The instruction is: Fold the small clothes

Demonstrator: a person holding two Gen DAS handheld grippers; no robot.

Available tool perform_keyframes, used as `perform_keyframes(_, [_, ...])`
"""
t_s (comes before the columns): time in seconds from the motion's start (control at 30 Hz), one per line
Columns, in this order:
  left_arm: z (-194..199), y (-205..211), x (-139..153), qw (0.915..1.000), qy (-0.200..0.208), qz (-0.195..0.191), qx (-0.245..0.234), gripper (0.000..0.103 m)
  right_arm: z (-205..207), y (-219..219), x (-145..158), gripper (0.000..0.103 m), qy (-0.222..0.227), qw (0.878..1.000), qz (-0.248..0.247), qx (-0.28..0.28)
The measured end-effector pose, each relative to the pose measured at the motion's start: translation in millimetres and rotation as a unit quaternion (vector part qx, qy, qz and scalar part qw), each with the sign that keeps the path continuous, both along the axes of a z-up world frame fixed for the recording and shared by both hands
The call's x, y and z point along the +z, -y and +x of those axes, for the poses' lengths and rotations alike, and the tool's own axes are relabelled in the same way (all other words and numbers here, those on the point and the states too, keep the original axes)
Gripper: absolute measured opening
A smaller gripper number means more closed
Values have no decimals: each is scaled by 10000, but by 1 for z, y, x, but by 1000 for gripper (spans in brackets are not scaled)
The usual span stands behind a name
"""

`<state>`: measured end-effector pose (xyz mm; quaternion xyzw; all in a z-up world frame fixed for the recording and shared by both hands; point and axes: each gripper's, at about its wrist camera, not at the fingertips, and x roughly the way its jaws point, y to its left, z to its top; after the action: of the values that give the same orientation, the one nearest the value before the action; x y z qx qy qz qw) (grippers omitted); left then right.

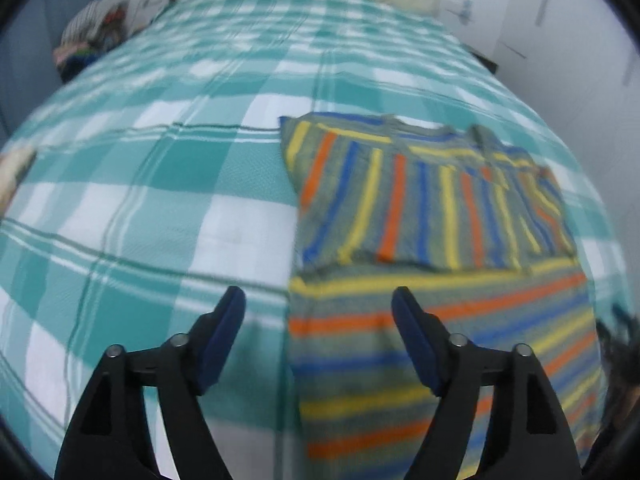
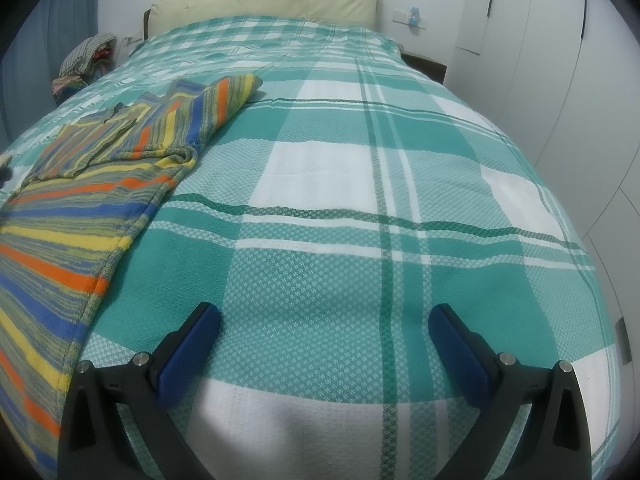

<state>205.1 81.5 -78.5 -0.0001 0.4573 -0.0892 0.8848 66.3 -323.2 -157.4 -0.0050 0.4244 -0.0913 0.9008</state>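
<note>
My left tool [image 1: 318, 300] and right tool [image 2: 324, 316] both gape wide and empty over the bed [image 2: 360, 200], where the soft, floppy striped garment [image 1: 432, 208] lies part-folded; I'd pinch its hem corners.

My left wrist view is smeared with motion blur, so the striped garment [image 1: 432, 216] shows no clear folds or collar there. Its near end runs off the bottom edge in both views. I can't identify the items in the clothes pile [image 2: 86, 62] beside the bed.
</note>
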Motion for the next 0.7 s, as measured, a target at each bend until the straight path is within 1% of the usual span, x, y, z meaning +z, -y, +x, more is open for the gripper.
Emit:
perform_keyframes(0.1, [-43,14,8,9995,212,46,-231,81,-1,0,2,102,-3,10000,-26,-21])
perform_keyframes(0.13, [-52,17,11,9994,257,31,-246,84,-4,-1,8,102,17,9999,-82,-93])
perform_keyframes(0.17, [-70,23,12,9990,352,-10,-264,91,-7,-3,12,102,57,9999,-97,-127])
perform_keyframes(0.23, [-89,31,12,9984,516,-40,-245,97,-22,-13,28,102,347,9992,-176,-113])
perform_keyframes(0.27, [-100,37,9,9976,663,-12,-219,98,-27,-18,32,102,444,9985,-289,-112])
perform_keyframes(0.3, [-107,42,3,9965,812,33,-213,98,-32,-25,35,102,547,9970,-539,-133])
perform_keyframes(0.37, [-108,51,-10,9951,951,139,-241,98,-32,-29,34,102,585,9949,-795,-210])
perform_keyframes(0.43, [-104,59,-27,9942,969,364,-286,98,-29,-25,25,102,527,9950,-808,-258])
perform_keyframes(0.47, [-101,63,-36,9941,893,512,-337,98,-27,-24,20,102,500,9951,-803,-280])
perform_keyframes(0.5, [-98,66,-42,9948,755,580,-356,98,-25,-23,14,102,440,9951,-827,-319])
perform_keyframes(0.53, [-93,66,-48,9958,593,589,-359,98,-22,-22,8,102,328,9955,-818,-333])
perform_keyframes(0.7, [-88,61,-49,9975,472,441,-289,101,-19,-22,6,102,272,9954,-857,-322])
